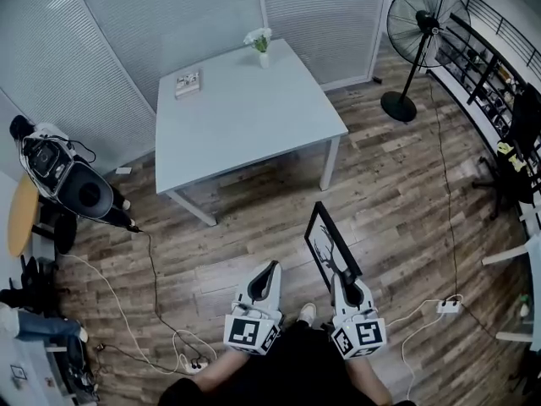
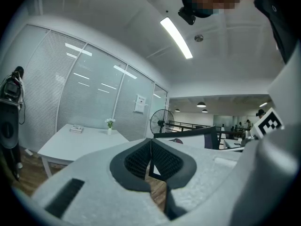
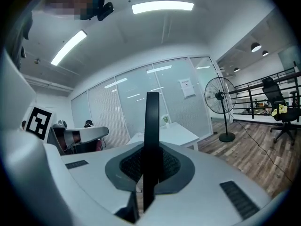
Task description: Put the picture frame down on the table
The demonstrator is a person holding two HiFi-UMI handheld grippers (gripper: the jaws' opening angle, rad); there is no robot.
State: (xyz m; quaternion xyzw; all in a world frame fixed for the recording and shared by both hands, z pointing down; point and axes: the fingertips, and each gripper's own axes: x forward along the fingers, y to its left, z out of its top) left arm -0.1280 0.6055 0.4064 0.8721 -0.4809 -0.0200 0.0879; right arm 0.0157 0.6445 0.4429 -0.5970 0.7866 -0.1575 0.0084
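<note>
A black picture frame [image 1: 330, 244] with a tree print is held above the wooden floor, clear of the table. My right gripper [image 1: 347, 277] is shut on its lower edge; in the right gripper view the frame [image 3: 151, 140] rises edge-on between the jaws. My left gripper [image 1: 269, 271] hangs beside it, to the left, shut with nothing in it; in the left gripper view its pads [image 2: 151, 159] meet and the frame [image 2: 188, 136] shows behind them. The white table [image 1: 245, 117] stands ahead, across the floor.
On the table stand a small vase of flowers [image 1: 261, 44] at the far edge and a book [image 1: 187, 83] at the far left. A standing fan [image 1: 416, 32] is at right, a scooter [image 1: 59, 172] at left. Cables and a power strip [image 1: 448, 306] lie on the floor.
</note>
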